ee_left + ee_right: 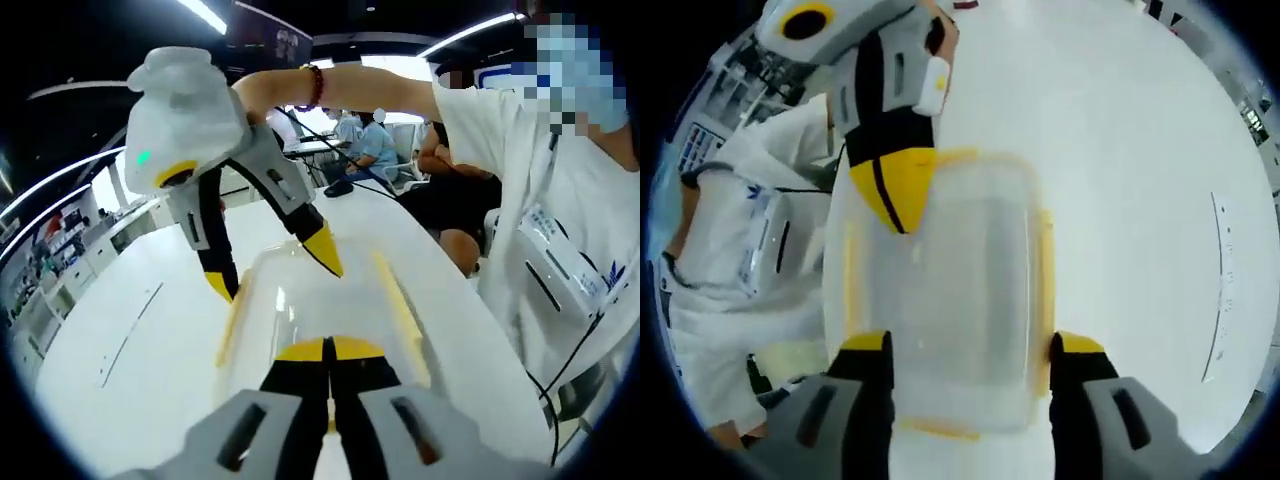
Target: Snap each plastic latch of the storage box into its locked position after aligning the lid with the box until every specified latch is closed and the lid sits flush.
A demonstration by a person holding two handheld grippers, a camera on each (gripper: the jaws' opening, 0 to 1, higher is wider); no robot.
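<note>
A clear storage box with yellow latches lies on the white table, its lid on top. Long yellow latches run down both sides. My left gripper is shut, its yellow tips together low over the near part of the lid; whether they touch it I cannot tell. In the right gripper view the left gripper comes in from the upper left over the lid's far corner. My right gripper is open wide, one jaw outside each long side latch. It shows again above the box's far end.
The white table stretches wide around the box. A person in a white shirt stands close at the table edge and holds both grippers. Several people sit at desks in the background.
</note>
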